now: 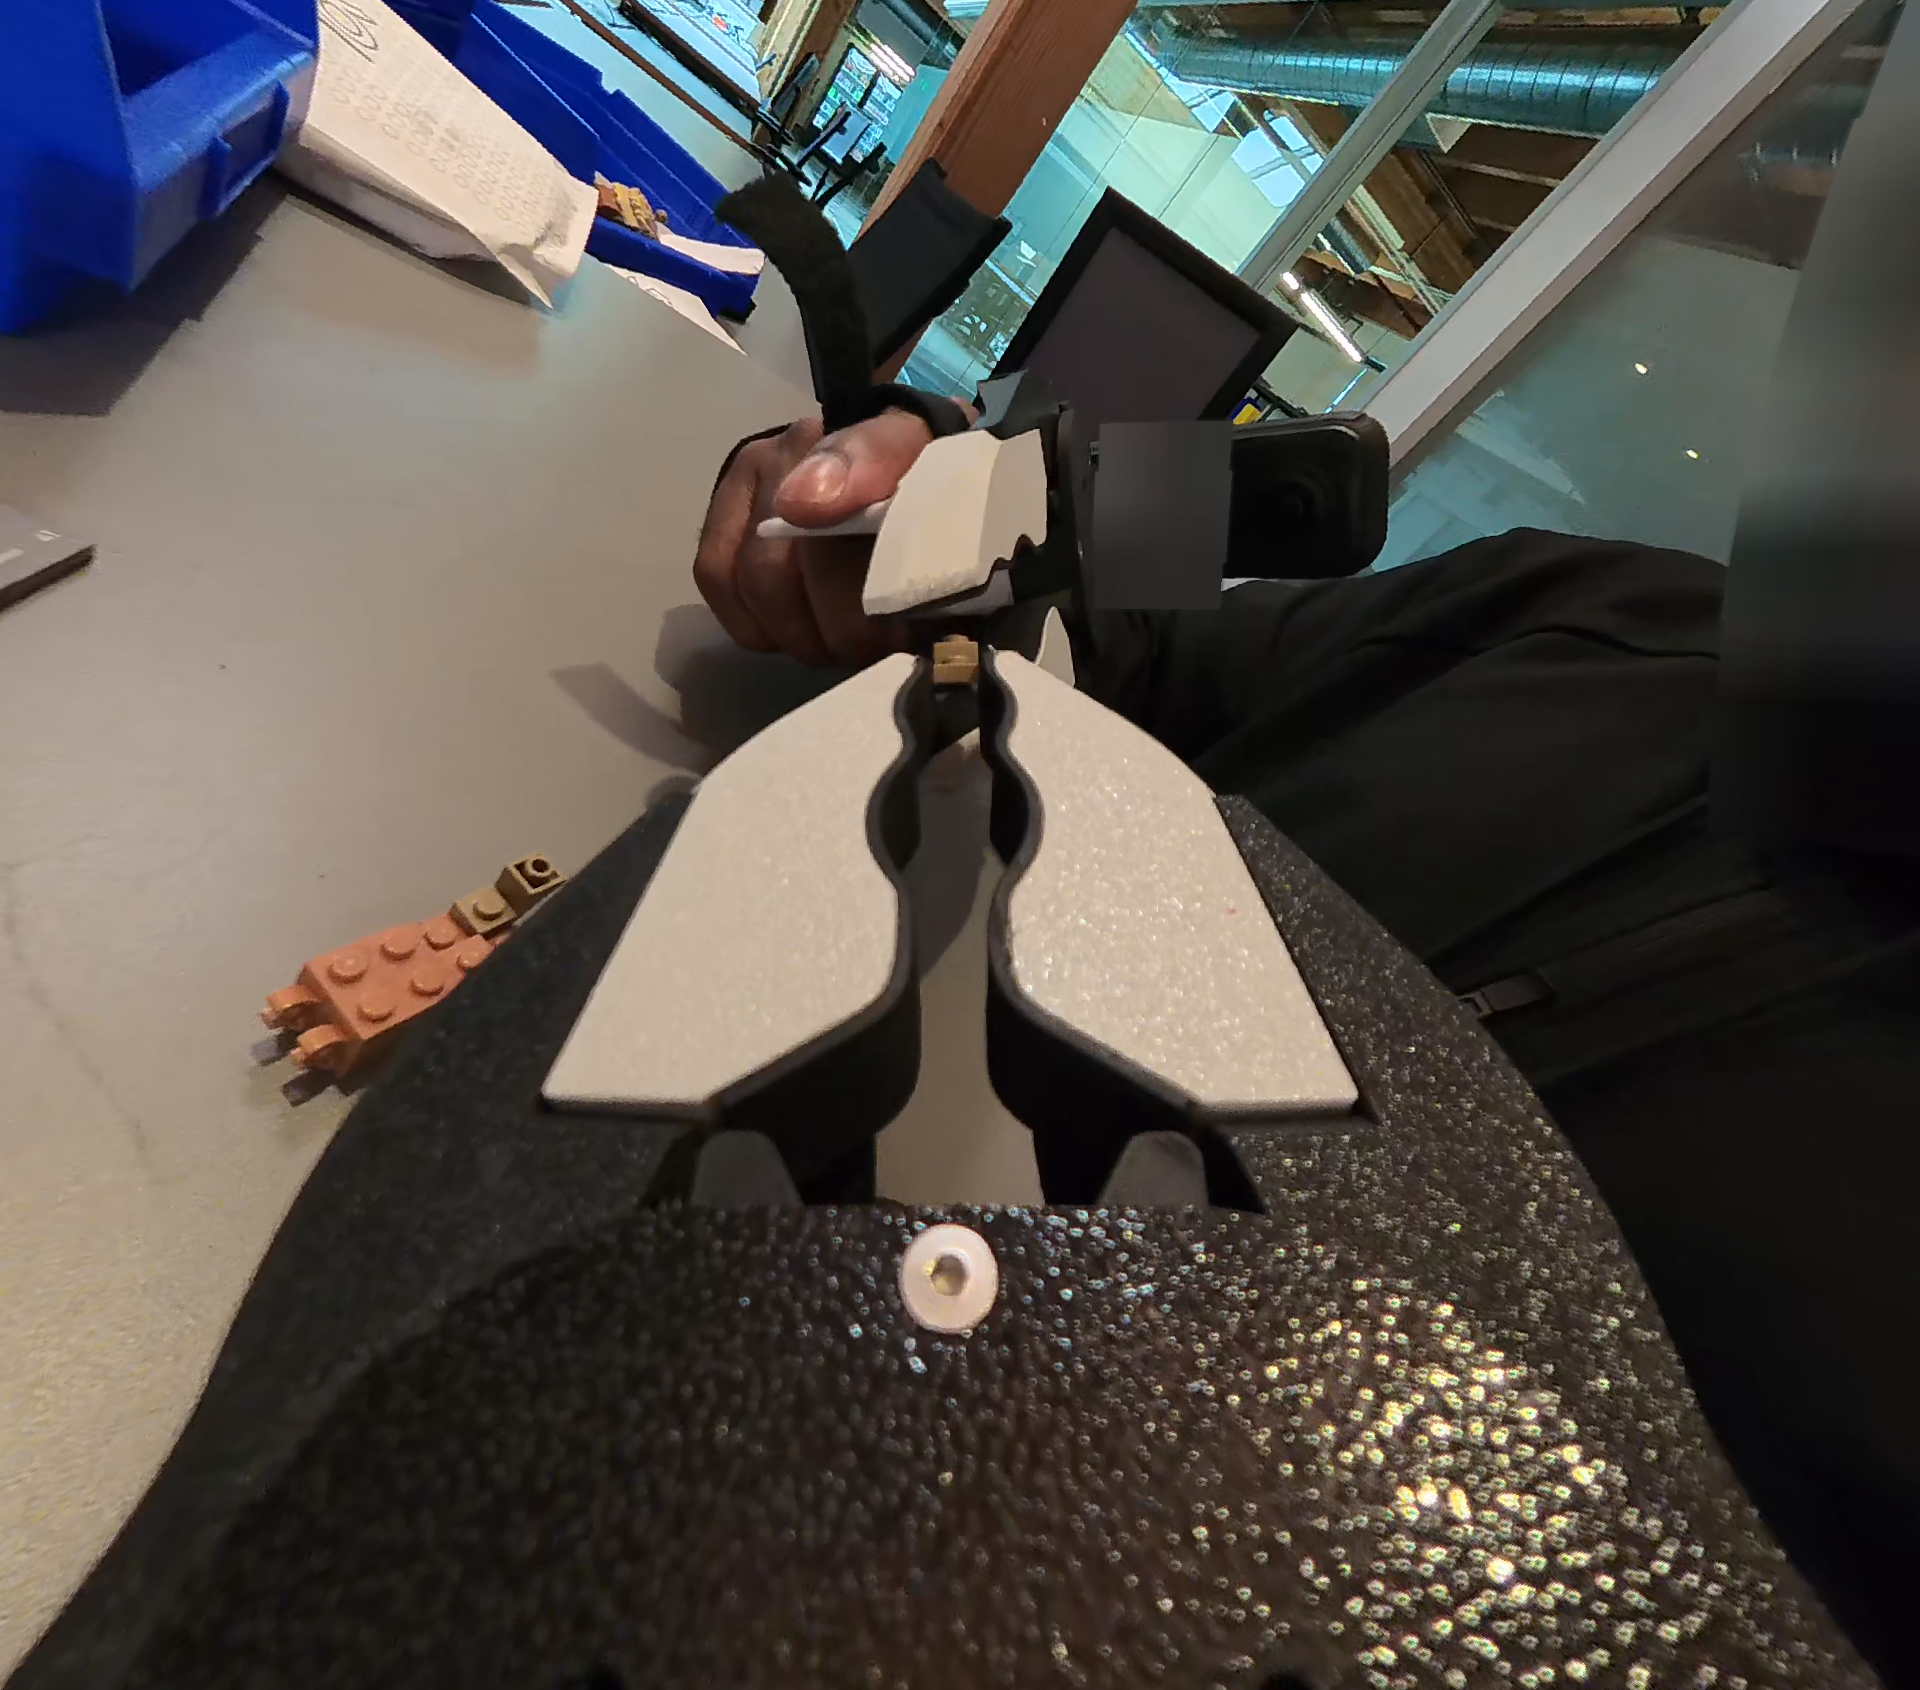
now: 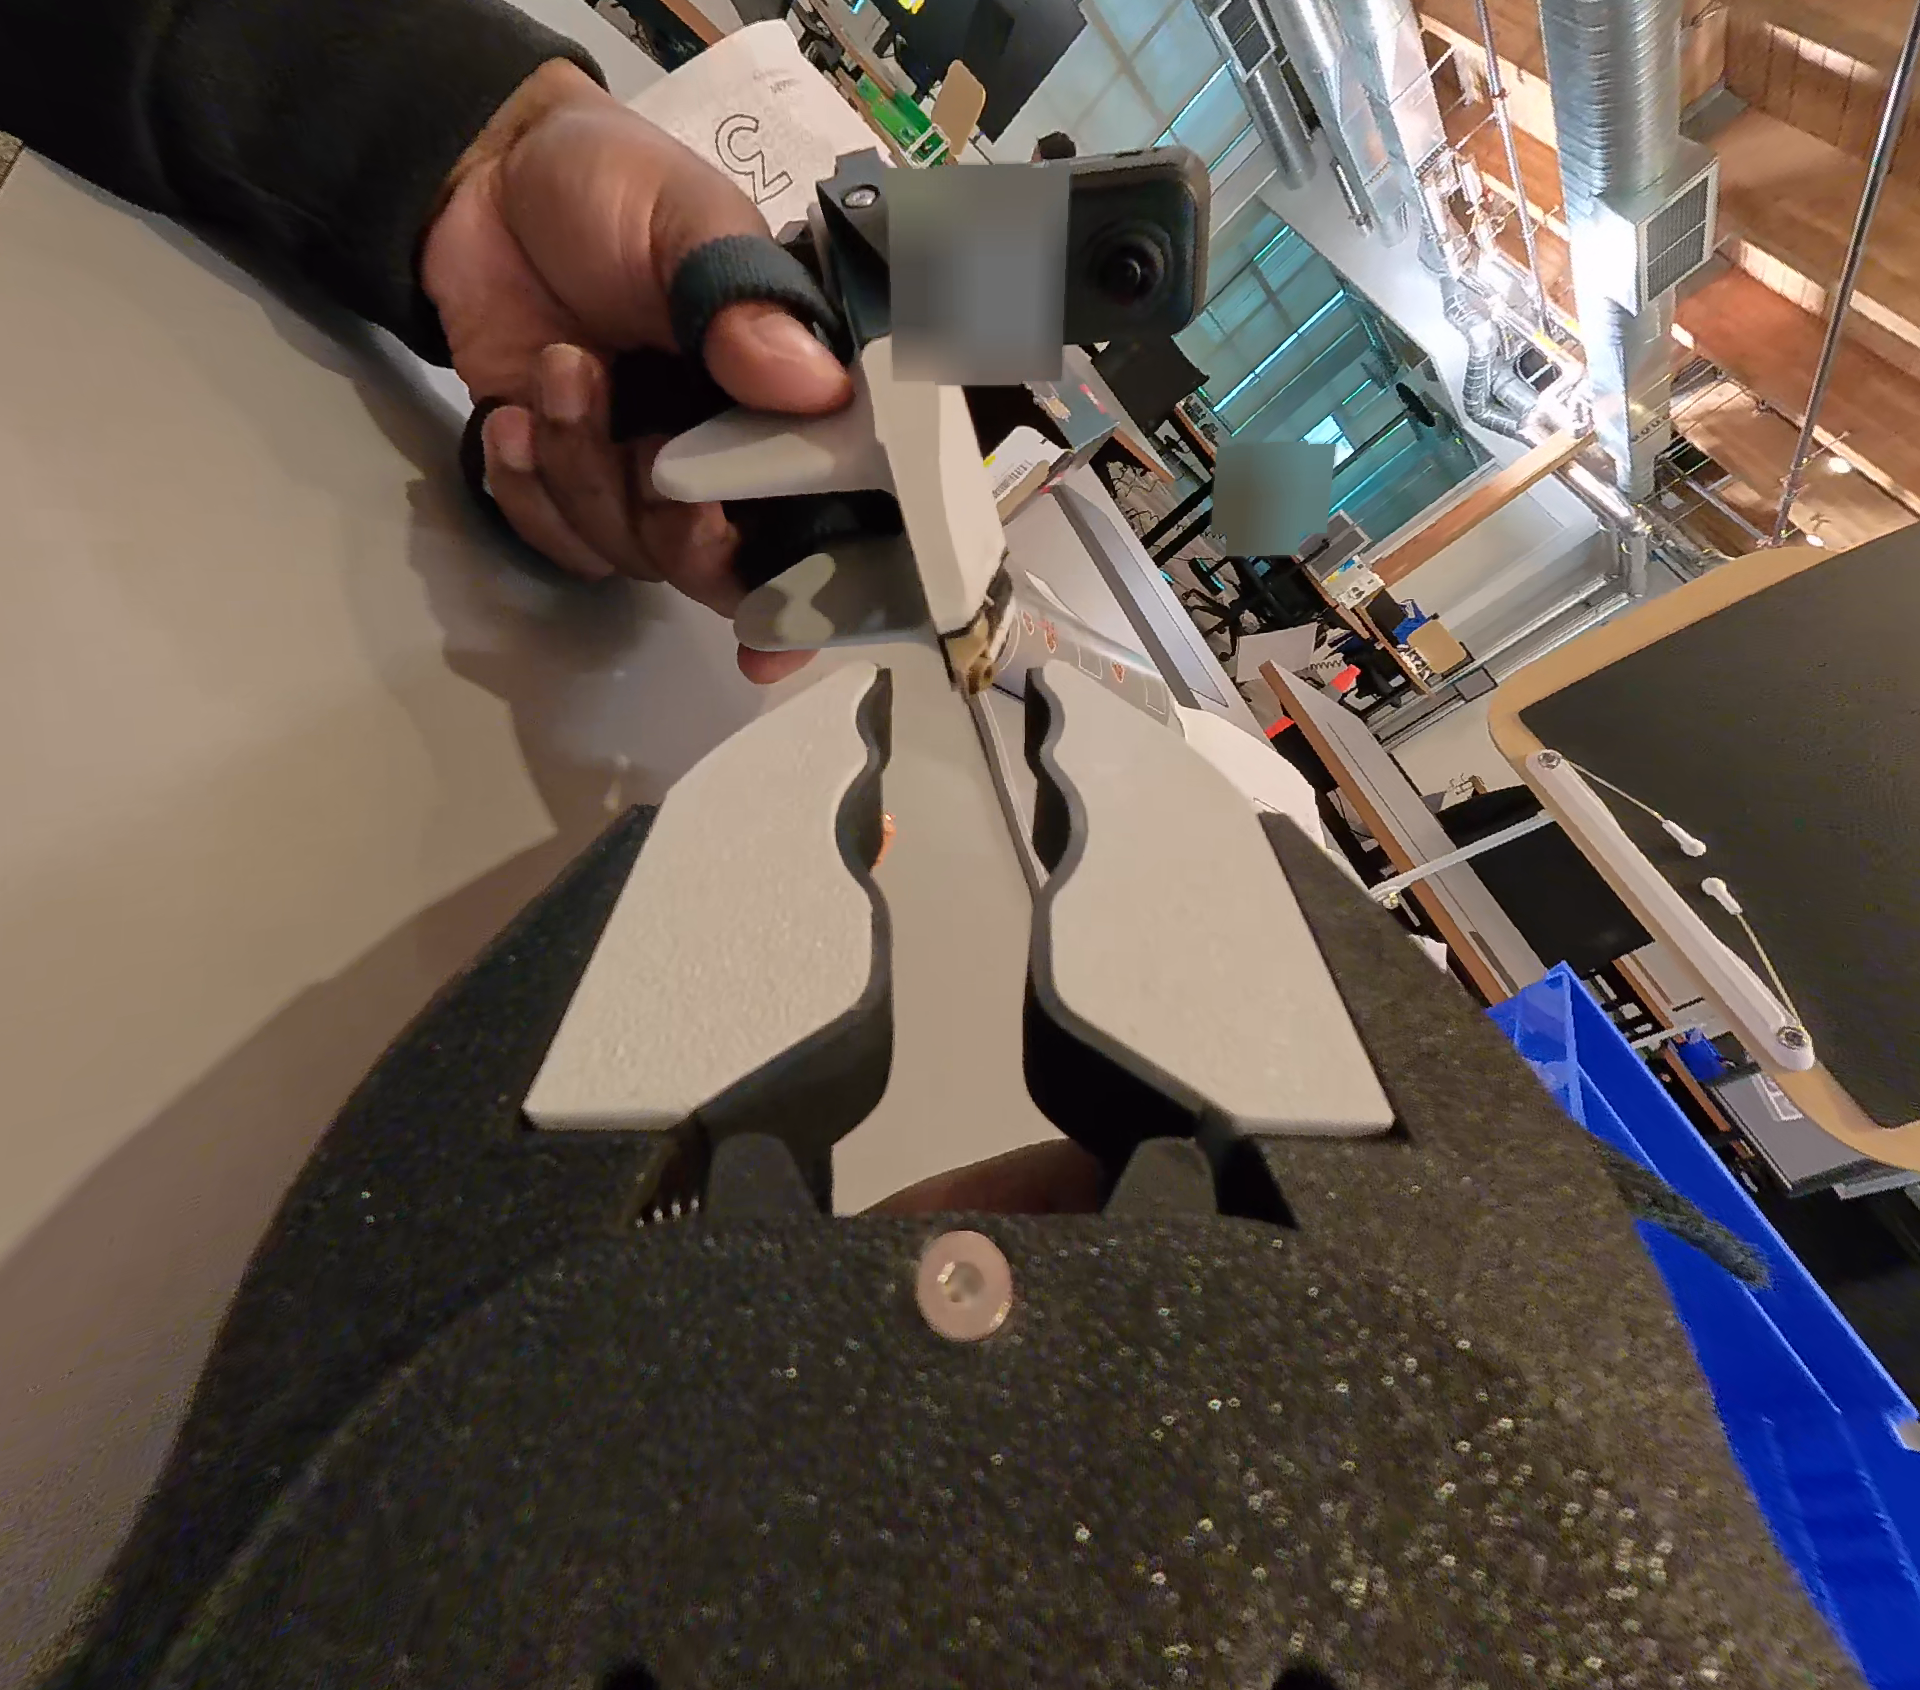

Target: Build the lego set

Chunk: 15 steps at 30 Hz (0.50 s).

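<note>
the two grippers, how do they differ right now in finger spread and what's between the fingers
The left gripper has its fingers nearly together, pinching a small tan brick at the tips. The right gripper has its fingers visibly wider apart, and they press on nothing; the brick sits just ahead of its tips. The left gripper's tips meet the right's from across. Both have light grey fingers, a black body and a hand gripping them above a grey table.

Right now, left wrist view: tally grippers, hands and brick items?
Grippers: 2 (left gripper, right gripper)
Hands: 1 (hand on the right gripper)
Brick items: 3 (tan brick pinched in the left gripper; orange-brown cluster on the table; tan cluster by the blue bins)
Total: 6
</note>
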{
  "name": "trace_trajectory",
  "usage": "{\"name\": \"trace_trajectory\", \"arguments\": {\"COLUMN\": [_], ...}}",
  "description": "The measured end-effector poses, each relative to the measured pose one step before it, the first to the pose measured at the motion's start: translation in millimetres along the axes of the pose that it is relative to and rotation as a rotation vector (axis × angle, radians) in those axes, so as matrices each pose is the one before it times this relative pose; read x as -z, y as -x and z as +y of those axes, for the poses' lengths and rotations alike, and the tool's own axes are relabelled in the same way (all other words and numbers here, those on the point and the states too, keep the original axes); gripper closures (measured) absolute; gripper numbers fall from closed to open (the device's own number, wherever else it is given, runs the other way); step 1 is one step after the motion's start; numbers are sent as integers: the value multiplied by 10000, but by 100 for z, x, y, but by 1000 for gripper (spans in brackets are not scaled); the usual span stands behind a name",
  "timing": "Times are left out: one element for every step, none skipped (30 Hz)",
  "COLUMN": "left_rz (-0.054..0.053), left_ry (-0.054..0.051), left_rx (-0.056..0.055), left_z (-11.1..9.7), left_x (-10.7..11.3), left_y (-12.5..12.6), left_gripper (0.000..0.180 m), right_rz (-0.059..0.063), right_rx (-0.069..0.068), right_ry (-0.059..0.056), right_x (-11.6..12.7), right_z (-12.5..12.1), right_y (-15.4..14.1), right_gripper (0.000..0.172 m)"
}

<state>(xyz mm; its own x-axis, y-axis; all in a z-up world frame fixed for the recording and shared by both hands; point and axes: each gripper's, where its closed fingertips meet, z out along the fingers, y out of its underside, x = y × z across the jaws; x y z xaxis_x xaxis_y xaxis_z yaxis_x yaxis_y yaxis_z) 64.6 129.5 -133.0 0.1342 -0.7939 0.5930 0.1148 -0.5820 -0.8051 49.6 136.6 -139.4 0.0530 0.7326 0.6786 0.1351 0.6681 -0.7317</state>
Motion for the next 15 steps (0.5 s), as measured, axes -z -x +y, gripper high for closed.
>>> {"name": "trace_trajectory", "arguments": {"left_rz": [-18,-16,-4,1,-3,-2,-18,-38,-91,-118,-118,-93,-117,-129,-135], "left_ry": [-4,-5,-11,-15,-9,1,4,-3,-15,-28,-41,-71,-91,-74,-74], "left_rx": [4,7,6,8,8,3,2,-6,-37,-50,-27,3,6,-13,-9], "left_z": [-8,-16,-11,-21,-20,9,0,-14,-38,-70,-87,-125,-147,-146,-133], "left_x": [27,24,32,17,11,1,-9,7,43,93,109,112,117,99,108], "left_y": [25,27,12,11,8,7,29,49,118,166,184,165,205,213,234], "left_gripper": [173,173,173,173,173,173,173,173,173,173,173,173,173,173,173], "right_rz": [0,4,7,11,8,12,57,66,77,50,32,77,100,42,-10], "right_rx": [-17,-24,-20,-19,-31,-38,-56,-77,-127,-184,-217,-229,-256,-282,-264], "right_ry": [5,15,17,19,25,39,94,118,131,138,157,217,276,309,340], "right_x": [2,-3,-1,-10,-8,-19,-42,-61,-45,-67,-69,-104,-152,-190,-219], "right_z": [6,30,26,34,56,70,144,187,199,201,228,313,396,474,535], "right_y": [-16,-16,-29,-28,-31,-43,-114,-159,-179,-164,-131,-212,-244,-166,-81], "right_gripper": [147,147,148,148,148,148,149,149,149,149,150,151,152,152,152]}}
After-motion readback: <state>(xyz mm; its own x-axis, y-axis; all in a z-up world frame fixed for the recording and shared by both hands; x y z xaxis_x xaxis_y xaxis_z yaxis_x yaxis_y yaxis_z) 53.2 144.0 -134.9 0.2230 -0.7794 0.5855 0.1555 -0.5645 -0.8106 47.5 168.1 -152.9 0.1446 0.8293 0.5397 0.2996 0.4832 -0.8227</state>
